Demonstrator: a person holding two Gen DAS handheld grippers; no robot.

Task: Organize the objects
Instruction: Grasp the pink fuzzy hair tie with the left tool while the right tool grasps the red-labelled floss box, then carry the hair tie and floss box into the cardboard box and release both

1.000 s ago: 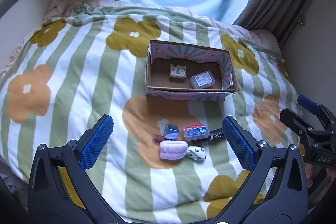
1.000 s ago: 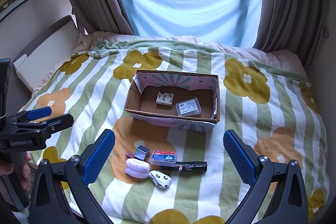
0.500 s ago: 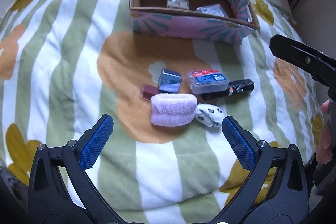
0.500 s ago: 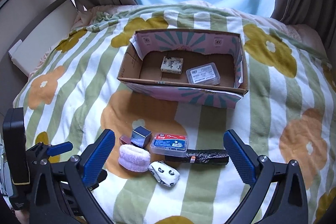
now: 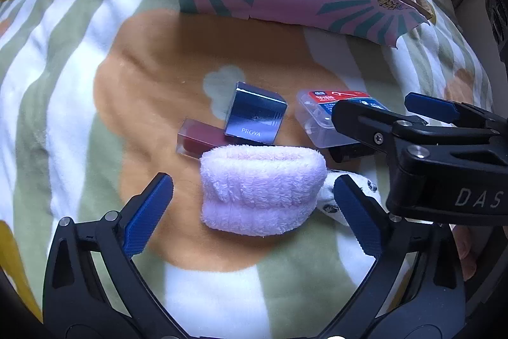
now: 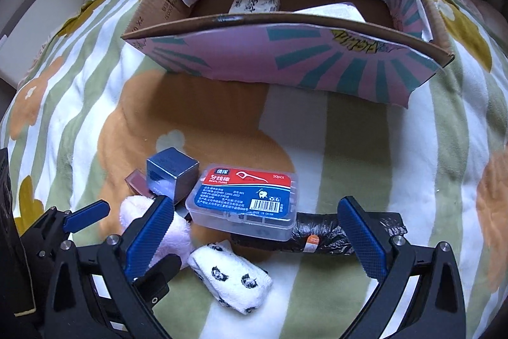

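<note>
Left gripper (image 5: 252, 213), jaws spread, straddles the pink towel roll (image 5: 263, 188) — soft, light; pinch its middle. Right gripper (image 6: 258, 239) gapes too.

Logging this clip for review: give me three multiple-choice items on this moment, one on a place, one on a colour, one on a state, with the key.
1. Where is the floss box?
A. in the carton
B. on the blanket
C. in a gripper

2. What colour is the fluffy band?
A. pale pink
B. green
C. black

3. How is the left gripper?
A. shut on the band
B. shut, empty
C. open around the band

Key: 1 B, it lies on the blanket before the carton. 2 A, its pile is pale pink. 3 C, fingers stand apart on either side.
</note>
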